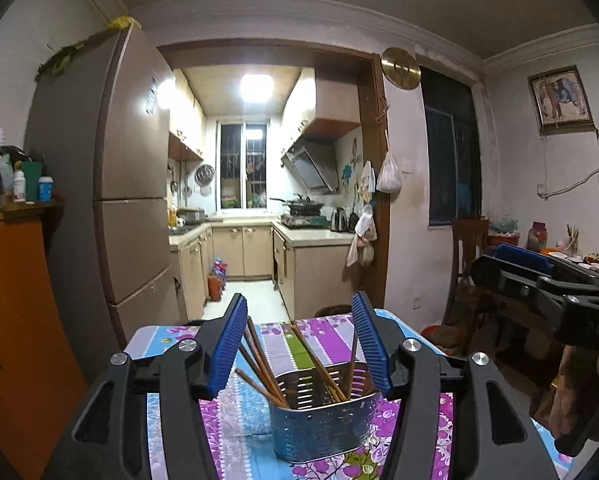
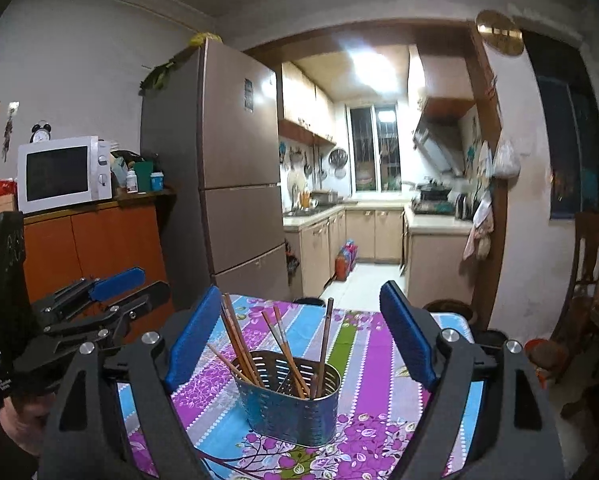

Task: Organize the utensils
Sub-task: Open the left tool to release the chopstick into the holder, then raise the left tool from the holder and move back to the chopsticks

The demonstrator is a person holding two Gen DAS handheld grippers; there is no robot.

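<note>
Both the left claw [image 1: 299,344] and right claw [image 2: 299,332] hang released, empty. The chopsticks [image 2: 239,344] already stand in the holder [image 2: 291,408], so the hands should withdraw level without snagging them.

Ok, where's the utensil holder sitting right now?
The metal utensil holder stands on the floral tablecloth, low and central in both wrist views, chopsticks upright inside it, just ahead of both open grippers.

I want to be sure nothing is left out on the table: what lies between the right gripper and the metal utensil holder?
Only bare floral tablecloth lies between the open right gripper and the utensil holder, seen in the right wrist view.
</note>
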